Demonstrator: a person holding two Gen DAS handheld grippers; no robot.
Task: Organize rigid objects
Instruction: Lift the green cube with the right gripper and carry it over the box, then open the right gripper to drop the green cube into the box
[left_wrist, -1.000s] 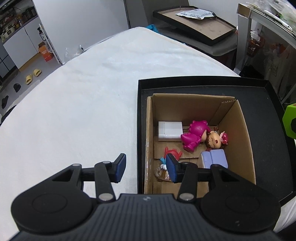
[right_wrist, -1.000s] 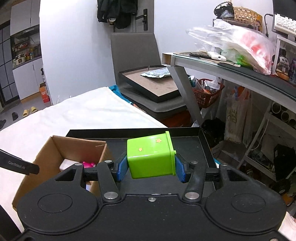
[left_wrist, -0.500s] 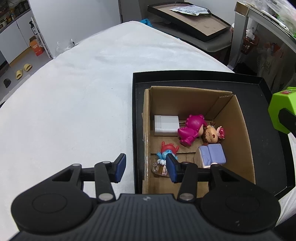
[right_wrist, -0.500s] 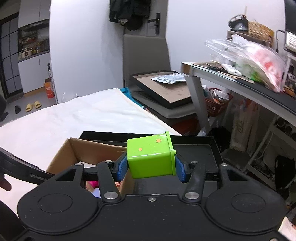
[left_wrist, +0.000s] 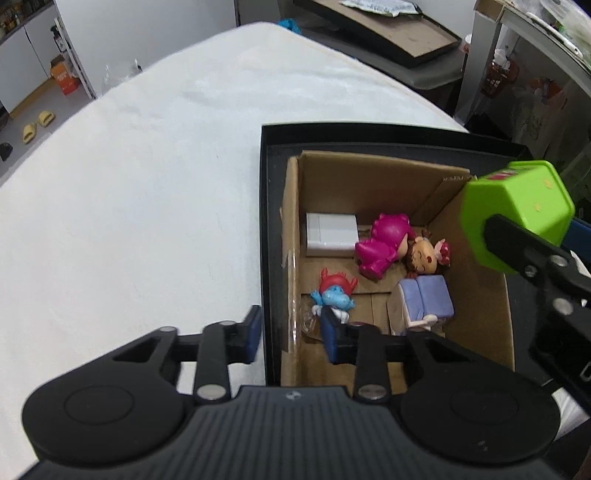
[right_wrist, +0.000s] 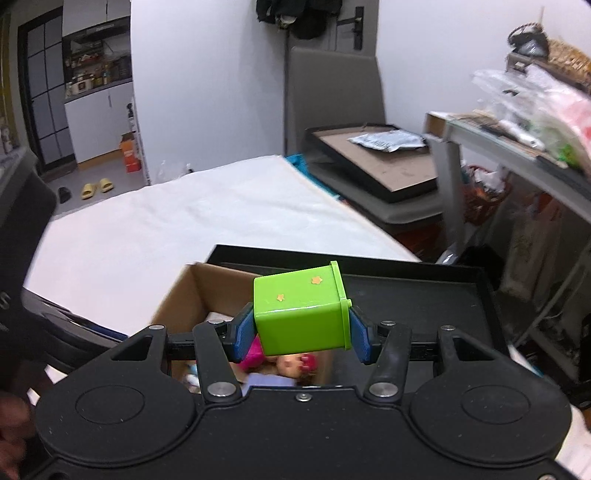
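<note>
My right gripper (right_wrist: 301, 338) is shut on a green plastic cup (right_wrist: 301, 312), tipped on its side, above the right wall of the cardboard box (right_wrist: 192, 291). The green cup also shows in the left wrist view (left_wrist: 517, 210) over the box (left_wrist: 291, 236). The box sits in a black tray (left_wrist: 264, 221) and holds a white block (left_wrist: 330, 240), a pink figure (left_wrist: 384, 243), a doll head (left_wrist: 428, 256), a blue figure (left_wrist: 334, 293) and a lilac toy (left_wrist: 424, 299). My left gripper (left_wrist: 291, 334) is open and empty, straddling the box's near left corner.
The tray rests on a white cloth-covered table (left_wrist: 129, 206). A chair with a framed board (right_wrist: 380, 162) stands beyond the table's far end. A cluttered desk (right_wrist: 517, 140) is at the right.
My right gripper has carried the green cup left, from over the tray to over the box. The left gripper has stayed at the box's near corner.
</note>
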